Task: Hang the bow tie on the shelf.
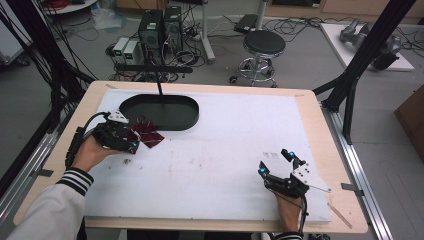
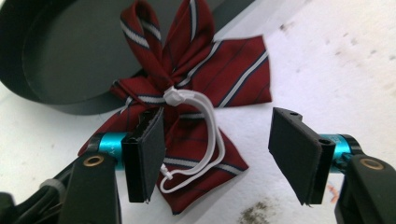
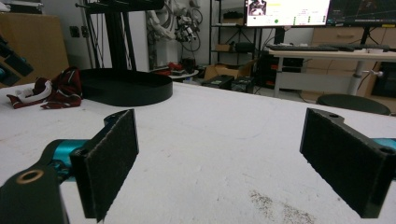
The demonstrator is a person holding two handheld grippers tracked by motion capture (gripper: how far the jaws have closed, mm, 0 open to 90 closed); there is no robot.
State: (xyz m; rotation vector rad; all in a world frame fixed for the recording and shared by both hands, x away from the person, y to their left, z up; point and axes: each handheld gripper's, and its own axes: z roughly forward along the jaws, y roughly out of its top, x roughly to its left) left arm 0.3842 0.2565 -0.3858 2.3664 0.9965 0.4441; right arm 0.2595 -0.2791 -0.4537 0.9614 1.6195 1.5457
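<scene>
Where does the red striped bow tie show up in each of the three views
High view: the bow tie lies left of centre, just ahead of the left gripper, at the near edge of the black tray.
Left gripper view: it sits mid-frame on the white mat, between the open jaws.
Right gripper view: it is far left, small.
Shared landmark: the black tray beside it.

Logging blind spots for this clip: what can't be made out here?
- Bow tie: in the left gripper view, whether its upper loops rest on the black tray rim or just in front; in the high view the left tongs cover its near part.
- Tray: cut off by the top and left edges of the left gripper view.
- Right tongs: nothing between them; screens in the right gripper view too small to read.
</scene>
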